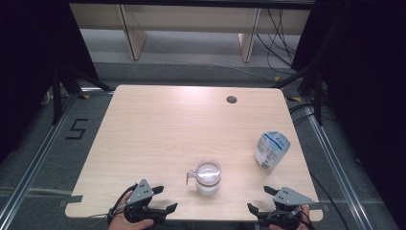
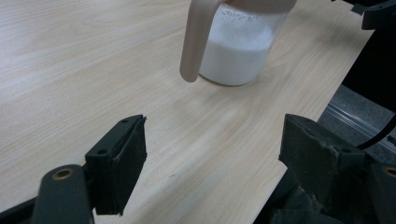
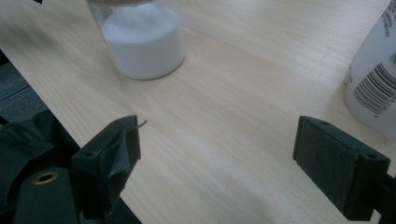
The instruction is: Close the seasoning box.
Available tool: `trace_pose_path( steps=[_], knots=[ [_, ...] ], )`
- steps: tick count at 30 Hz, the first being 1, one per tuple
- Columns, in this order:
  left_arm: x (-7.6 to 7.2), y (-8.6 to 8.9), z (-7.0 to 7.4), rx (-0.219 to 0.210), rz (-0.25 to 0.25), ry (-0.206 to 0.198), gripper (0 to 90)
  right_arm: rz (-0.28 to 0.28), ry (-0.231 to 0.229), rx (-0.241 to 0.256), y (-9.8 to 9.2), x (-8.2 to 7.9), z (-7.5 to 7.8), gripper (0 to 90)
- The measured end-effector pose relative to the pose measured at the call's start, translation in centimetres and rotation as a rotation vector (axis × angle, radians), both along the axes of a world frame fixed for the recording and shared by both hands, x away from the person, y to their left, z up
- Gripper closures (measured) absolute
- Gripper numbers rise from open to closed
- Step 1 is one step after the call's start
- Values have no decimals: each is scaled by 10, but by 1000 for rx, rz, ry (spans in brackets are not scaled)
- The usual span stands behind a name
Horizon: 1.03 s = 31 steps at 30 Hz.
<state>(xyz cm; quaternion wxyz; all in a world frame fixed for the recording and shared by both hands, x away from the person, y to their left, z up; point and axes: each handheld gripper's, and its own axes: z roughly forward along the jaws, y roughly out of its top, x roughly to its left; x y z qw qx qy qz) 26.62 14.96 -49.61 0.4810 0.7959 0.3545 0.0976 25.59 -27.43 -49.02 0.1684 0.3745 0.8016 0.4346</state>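
A clear jar (image 1: 208,178) with a tan handle, partly filled with white powder, stands near the table's front edge, centre. It shows ahead of the left jaws as jar (image 2: 238,44) and at upper left as jar (image 3: 142,39). A white and blue bag (image 1: 271,150) stands at the right; its barcoded side, bag (image 3: 378,79), is at the right edge. My left gripper (image 1: 164,198) is open at the front left, apart from the jar. My right gripper (image 1: 261,199) is open at the front right. Both hold nothing: left gripper (image 2: 212,149), right gripper (image 3: 217,149).
The light wooden table (image 1: 158,129) has a round cable hole (image 1: 231,99) near its far edge. Dark curtains flank the sides, cables trail on the floor at the right, and a floor mark "5" (image 1: 76,129) lies at the left.
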Motion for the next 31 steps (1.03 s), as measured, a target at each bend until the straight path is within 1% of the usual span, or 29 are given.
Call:
trace_pose_path(
  steps=[1, 2, 3, 4, 5, 6, 7, 8, 11, 13, 14, 15, 17, 18, 20, 22, 23, 24, 26, 27, 28, 29, 30, 31],
  knots=[
    [0, 1, 0, 14, -11, -6, 224, -2, 1, -1, 0, 0, 0, 158],
    [0, 1, -1, 16, -19, -10, 224, -2, 6, -1, 0, -1, 0, 158],
    [-1, -1, -3, 5, -7, -1, 223, 1, 8, -6, 0, -1, -1, 158],
    [-1, 0, -2, 22, -12, -2, 223, 1, 23, 11, 1, -2, -1, 158],
    [-2, -1, -3, 29, -7, -2, 222, -2, 23, 7, 2, -3, -2, 158],
    [-2, -1, -3, 31, -9, -5, 221, 14, 14, 5, 1, -1, -2, 158],
    [-2, -1, -3, 27, -7, -5, 218, 17, 10, -2, 1, -1, -2, 158],
    [-2, -2, -4, 18, -7, -6, 217, 17, 11, -5, 1, -1, -3, 158],
    [-2, -2, -5, 13, -6, -3, 213, 8, 21, -16, 1, -2, -3, 158],
    [-1, -1, -5, 31, -17, -16, 213, 6, 22, -10, 2, -2, -3, 158],
    [-1, -1, -5, 28, -16, -16, 212, 8, 20, -12, 2, -2, -4, 158],
    [-1, 0, -4, 39, -13, -13, 212, 9, 21, -12, 2, -2, -4, 158],
    [-1, -1, -5, 31, -2, -1, 212, 16, 25, -19, 2, -1, -4, 158],
    [-1, 0, -5, 31, -4, -1, 212, 3, 32, -20, 2, -3, -4, 158],
    [-1, 0, -5, 30, -4, -2, 212, 13, 24, -29, 2, -2, -4, 158],
    [-1, 0, -5, 30, -3, -2, 212, 1, 25, -25, 2, -2, -4, 158],
    [-1, 0, -5, 31, -4, -1, 212, 6, 26, -18, 2, -2, -5, 158],
    [-1, 0, -5, 29, -3, -1, 212, 0, 22, -28, 2, -2, -4, 158],
    [-1, 0, -5, 29, -2, -1, 212, 27, 37, -15, 1, -1, -4, 158],
    [-1, 0, -5, 28, -2, -1, 212, 25, 38, -11, 2, -1, -4, 158],
    [-1, 0, -5, 27, -1, -2, 212, 18, 34, -17, 2, -1, -4, 158],
    [-1, 0, -5, 27, -1, -2, 211, -1, 21, -26, 2, -2, -4, 158],
    [-1, 0, -4, 30, 5, 0, 211, 3, 21, -27, 2, -2, -4, 158],
    [-1, -1, -5, 22, 6, -4, 210, 7, 22, -24, 2, -2, -4, 158]
  ],
)
